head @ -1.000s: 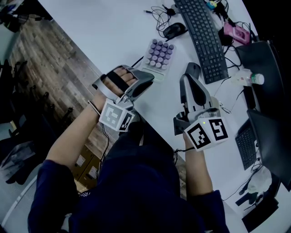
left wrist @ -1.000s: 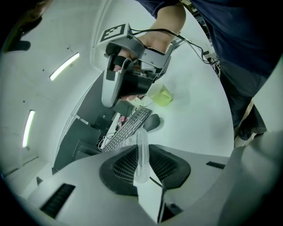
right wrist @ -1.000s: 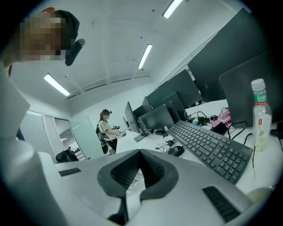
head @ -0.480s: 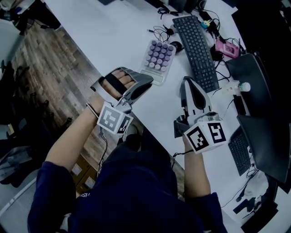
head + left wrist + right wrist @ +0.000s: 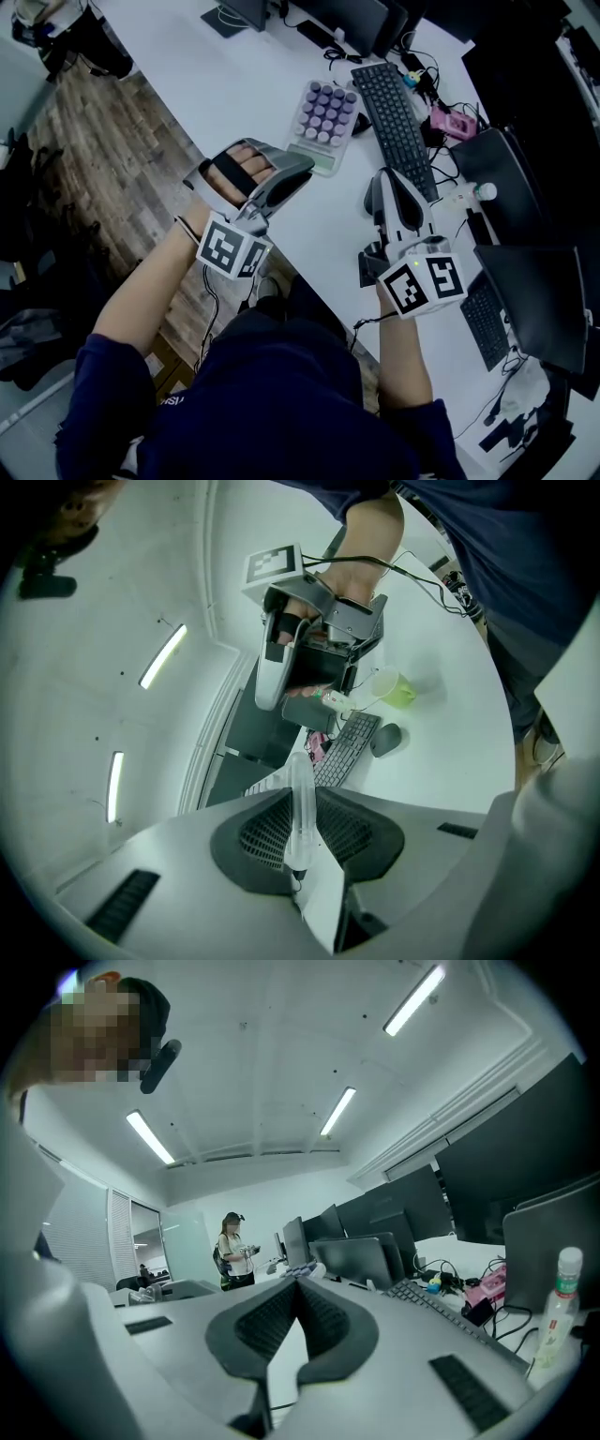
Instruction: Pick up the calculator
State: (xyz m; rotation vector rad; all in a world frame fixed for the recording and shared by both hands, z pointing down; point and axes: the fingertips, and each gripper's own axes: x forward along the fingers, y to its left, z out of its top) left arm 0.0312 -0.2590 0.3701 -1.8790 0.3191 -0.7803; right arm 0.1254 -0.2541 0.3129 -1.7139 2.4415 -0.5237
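So, where we're at: the calculator (image 5: 324,116) is lying flat on the white desk (image 5: 234,84), just beside the keyboard (image 5: 394,112), with its purple buttons facing up. Neither tool is touching it.

The left gripper (image 5: 298,172) is held above the desk edge with its nose aimed at the near end of the calculator. That makes it look to us like the one meant to grab it. Its jaws are narrow, and in the left gripper view a thin clear strip (image 5: 300,794) stands pinched between the pads. We honestly can't tell what the strip is. It isn't the calculator.

The right gripper (image 5: 386,187) is off to the side, nearer the keyboard and well apart from the calculator. Its jaws are closed tip to tip with nothing between them. It points nearly level out across the room, so our guess is it's just parked out of the way.

Task-wise we'd call it barely started, since the calculator hasn't been picked up yet. It's wide and flat, so those narrow left jaws would need to spread a lot and catch it by an edge. The mess of cables around the keyboard is close enough that it might snag.
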